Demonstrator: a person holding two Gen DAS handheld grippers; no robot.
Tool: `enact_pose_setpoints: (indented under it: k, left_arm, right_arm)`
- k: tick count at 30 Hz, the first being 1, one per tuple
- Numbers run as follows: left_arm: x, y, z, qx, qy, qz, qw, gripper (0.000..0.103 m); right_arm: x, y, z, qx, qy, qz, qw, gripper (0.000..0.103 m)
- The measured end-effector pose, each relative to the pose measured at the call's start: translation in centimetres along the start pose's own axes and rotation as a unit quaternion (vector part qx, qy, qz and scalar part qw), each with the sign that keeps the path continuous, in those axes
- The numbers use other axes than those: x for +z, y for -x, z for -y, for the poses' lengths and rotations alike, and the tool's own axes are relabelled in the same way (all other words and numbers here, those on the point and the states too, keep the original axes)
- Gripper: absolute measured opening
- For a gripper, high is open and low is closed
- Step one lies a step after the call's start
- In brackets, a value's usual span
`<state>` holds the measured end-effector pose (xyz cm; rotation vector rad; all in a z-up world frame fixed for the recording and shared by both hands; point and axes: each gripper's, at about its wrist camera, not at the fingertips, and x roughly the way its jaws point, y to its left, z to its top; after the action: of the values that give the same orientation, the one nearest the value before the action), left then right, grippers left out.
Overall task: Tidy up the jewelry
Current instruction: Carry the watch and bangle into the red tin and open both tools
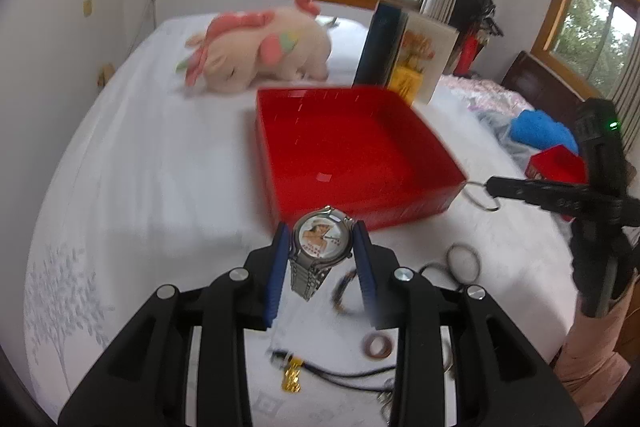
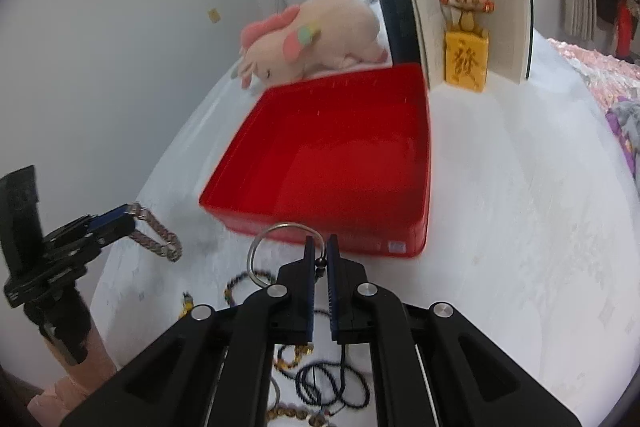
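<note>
My left gripper is shut on a silver wristwatch and holds it above the white bed, just short of the near wall of the empty red tray. Its metal band hangs from the left gripper in the right wrist view. My right gripper is shut on a thin silver bangle near the tray's front edge; it also shows in the left wrist view, holding the bangle. Loose bead bracelets, a ring and a gold pendant lie on the sheet below.
A pink plush toy lies behind the tray. An open book with a mouse figurine stands to the tray's back right. A blue cloth and a red box lie at right.
</note>
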<state>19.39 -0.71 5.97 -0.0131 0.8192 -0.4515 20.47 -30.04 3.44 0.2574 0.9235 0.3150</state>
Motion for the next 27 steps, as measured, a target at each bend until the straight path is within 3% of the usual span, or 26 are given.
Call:
enact_pose_setpoints:
  k: [5,10,19,27]
  left_arm:
    - [3.9,0.6,1.7,-0.009,-0.013,0.031,0.9994,0.031]
    - [6.4,-2.3,2.3,-0.01,-0.008,0.033,0.9994,0.031]
    - [7.3,-11.9,0.7,-0.006,0.018,-0.026,0.9995,0.031]
    - [5.9,-16.1,-0.2,0.02,0.017,-0.078,0.9966,0.032]
  right_arm:
    - [2.3,-0.9,0.3,-0.023,-0.005,0.013,1.0,0.005]
    - [4.2,-4.1,0.6,-0.046,-0.012,0.004,0.999,0.005]
    - [5.8,-10.4,1.3,-0.078,-0.008,-0.042,0.996,0.005]
    - [5.4,-12.7,1.0,-0.1,0.013,-0.067,0.993,0.005]
